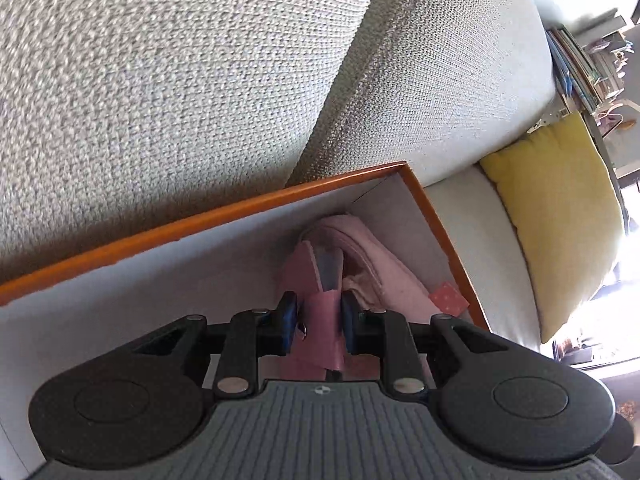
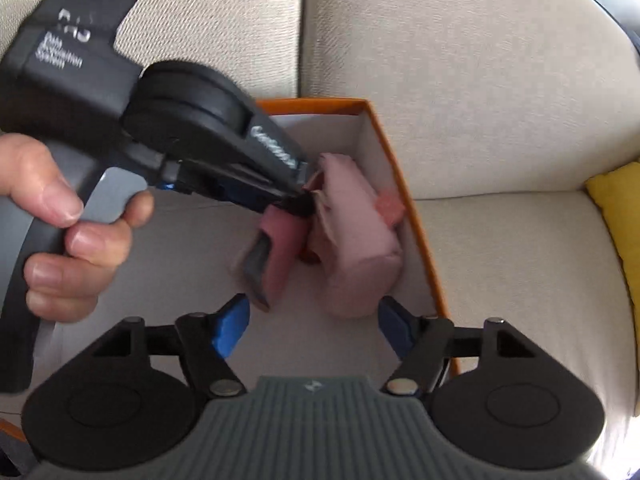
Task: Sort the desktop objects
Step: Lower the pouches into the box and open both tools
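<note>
So, left wrist view first: left gripper [image 1: 319, 322] sits low centre, its blue pads nipped tight on a pink wallet [image 1: 325, 320].
Wallet spot: inside the orange-edged box [image 1: 208, 212], running toward 12 o'clock from the pads, with something grey showing in its open end.
Next to it: a pale pink pouch [image 1: 376, 264] at about 1 o'clock from the pads, touching the wallet, pushed into the box's far corner.
Small extra: a red dotted card [image 1: 448, 296] at 3 o'clock, against the box's right wall.
Background: grey sofa [image 1: 160, 80] all across the top, yellow cushion [image 1: 560, 216] at 3 o'clock.
Right wrist view: right gripper [image 2: 314, 326] spread wide, nothing between the pads, hovering over the box [image 2: 404, 184].
Other tool: left gripper [image 2: 298, 198] comes in from 10 o'clock, a hand [image 2: 68, 232] around its handle, tips pinching the wallet [image 2: 272, 256].
Pouch: [image 2: 360, 248] just at 3 o'clock of the wallet, by the box's right wall.
Sharpness: pretty blurry here, tbh.
</note>
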### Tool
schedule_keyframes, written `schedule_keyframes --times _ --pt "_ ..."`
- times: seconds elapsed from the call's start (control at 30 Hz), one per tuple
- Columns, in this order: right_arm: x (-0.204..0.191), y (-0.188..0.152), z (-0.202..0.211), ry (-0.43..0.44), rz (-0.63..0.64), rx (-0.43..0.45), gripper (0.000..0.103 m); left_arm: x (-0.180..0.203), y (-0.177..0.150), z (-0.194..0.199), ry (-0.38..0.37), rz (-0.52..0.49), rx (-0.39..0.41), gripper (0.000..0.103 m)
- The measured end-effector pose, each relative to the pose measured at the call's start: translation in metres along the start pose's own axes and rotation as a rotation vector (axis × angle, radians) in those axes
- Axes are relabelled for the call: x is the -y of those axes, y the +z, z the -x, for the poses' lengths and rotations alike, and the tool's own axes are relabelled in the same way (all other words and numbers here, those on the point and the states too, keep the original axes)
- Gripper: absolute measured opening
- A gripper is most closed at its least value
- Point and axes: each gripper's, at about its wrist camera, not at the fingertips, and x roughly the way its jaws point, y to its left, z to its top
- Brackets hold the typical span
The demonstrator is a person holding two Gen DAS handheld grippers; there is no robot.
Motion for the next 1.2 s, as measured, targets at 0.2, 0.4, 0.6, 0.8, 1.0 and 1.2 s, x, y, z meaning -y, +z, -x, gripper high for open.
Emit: schedule_keyframes --times 0.2,0.4,0.6,0.8,1.0,1.2 --pt "-0.011 0.007 -0.014 -0.04 0.002 0.013 0.081 0.012 0.009 -0.012 -0.009 0.018 -0.023 0.027" --pt "-0.006 0.002 -0.009 -0.077 -0.049 0.052 0.025 -0.003 0.015 0.003 -0.104 0.018 -0.05 0.031" --pt "-0.001 -0.004 -0.001 -0.047 -0.146 0.092 0.021 -0.022 0.01 0.005 -0.127 0.009 -0.072 0.031" --pt "0.018 -0.01 -0.009 0.021 -0.297 0.105 0.019 -0.026 0.011 0.008 -0.141 -0.005 -0.066 0.031" --pt "0.018 -0.026 -0.031 0.011 -0.344 0.008 0.014 -0.025 0.001 0.016 -0.146 -0.03 -0.033 0.03" --pt "0.003 -0.037 -0.025 -0.005 -0.281 -0.015 0.021 -0.029 0.0 0.017 -0.129 -0.033 -0.037 0.03"
